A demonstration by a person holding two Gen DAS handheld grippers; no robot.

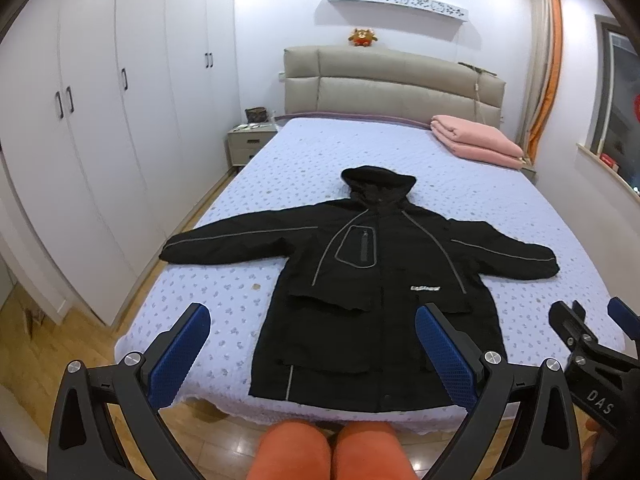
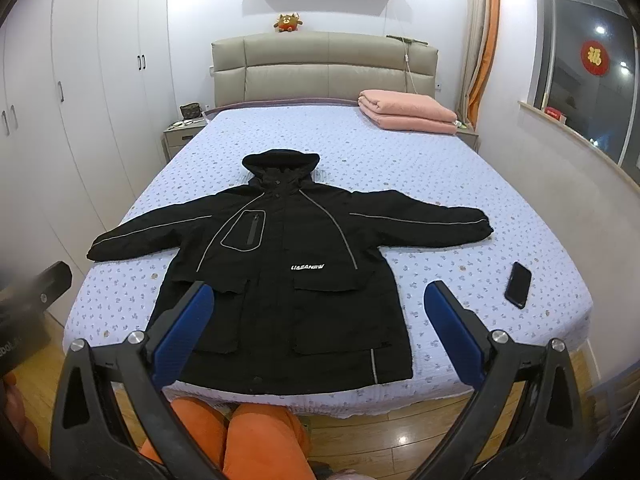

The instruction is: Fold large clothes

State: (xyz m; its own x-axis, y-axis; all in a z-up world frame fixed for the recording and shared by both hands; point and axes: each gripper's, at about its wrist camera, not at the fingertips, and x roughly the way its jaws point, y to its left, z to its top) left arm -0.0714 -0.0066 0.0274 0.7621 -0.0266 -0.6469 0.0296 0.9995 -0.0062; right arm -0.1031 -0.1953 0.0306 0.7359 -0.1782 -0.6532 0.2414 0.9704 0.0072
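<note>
A home bedroom: bed (image 2: 440, 184), padded headboard (image 2: 320, 68), white wardrobe (image 1: 100, 120).

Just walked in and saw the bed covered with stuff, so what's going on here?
A person holding a gripper in each hand stands at the foot of the bed. A black hooded jacket lies spread flat on it, front up, sleeves out to both sides. The left gripper and right gripper are both open, held above the jacket's hem and touching nothing. No fold is made yet. A phone lies beside the jacket, and a folded pink blanket sits near the headboard.
</note>
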